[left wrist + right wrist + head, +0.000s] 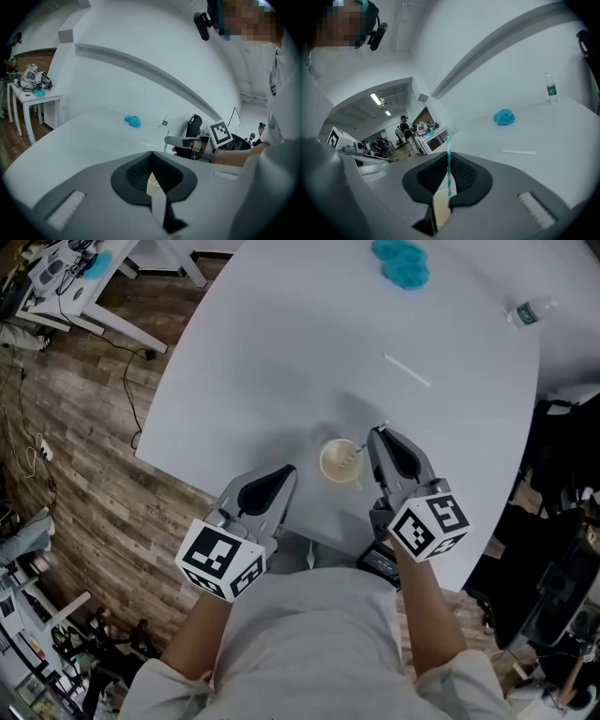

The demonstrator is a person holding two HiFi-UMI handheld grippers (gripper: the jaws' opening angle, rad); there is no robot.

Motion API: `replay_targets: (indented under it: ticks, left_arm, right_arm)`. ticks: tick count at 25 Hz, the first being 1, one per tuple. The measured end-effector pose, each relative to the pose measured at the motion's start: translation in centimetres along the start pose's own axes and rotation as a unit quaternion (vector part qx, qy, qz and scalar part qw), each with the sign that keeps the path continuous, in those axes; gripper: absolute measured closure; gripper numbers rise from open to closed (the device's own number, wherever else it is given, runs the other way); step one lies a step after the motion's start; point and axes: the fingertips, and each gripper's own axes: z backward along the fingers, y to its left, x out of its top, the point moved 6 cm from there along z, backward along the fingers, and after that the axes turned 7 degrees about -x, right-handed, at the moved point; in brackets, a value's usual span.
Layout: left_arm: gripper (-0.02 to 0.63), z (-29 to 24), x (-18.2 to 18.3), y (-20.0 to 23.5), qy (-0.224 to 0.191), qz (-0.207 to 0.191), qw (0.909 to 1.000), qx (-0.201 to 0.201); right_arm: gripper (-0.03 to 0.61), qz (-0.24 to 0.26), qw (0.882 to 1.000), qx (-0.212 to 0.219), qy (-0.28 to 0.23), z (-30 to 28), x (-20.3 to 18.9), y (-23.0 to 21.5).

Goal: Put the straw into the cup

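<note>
A cream paper cup [338, 462] stands near the front edge of the white table [281, 352]. A teal-and-white striped straw [353, 457] leans out of the cup's mouth toward the right. My right gripper [379, 432] is shut on the straw's upper part, just right of the cup. In the right gripper view the straw [449, 161] stands upright between the pads with the cup [440, 208] below. My left gripper [290, 471] sits shut and empty a little left of the cup, not touching it. The cup [153, 183] shows behind its closed jaws.
A thin white strip [408, 370] lies on the table beyond the cup. A blue crumpled cloth [401, 263] lies at the far side and a small plastic bottle [528, 312] at the far right. The table's front edge runs just under both grippers.
</note>
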Motion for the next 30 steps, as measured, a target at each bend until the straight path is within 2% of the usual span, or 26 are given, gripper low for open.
replay_targets:
  ticks: [23,30]
  left_arm:
    - [0.595,-0.2,-0.6,1.4,0.014,0.006,0.9999,0.003]
    - [0.595,-0.1,-0.8,1.6,0.016,0.008,0.9998,0.002]
  right_arm:
    - [0.548,-0.032,0.999,-0.003,0.025,-1.6,-3.1,-0.7]
    - [0.545,-0.024,0.999,-0.014,0.026,-1.8,-3.3,-1.2]
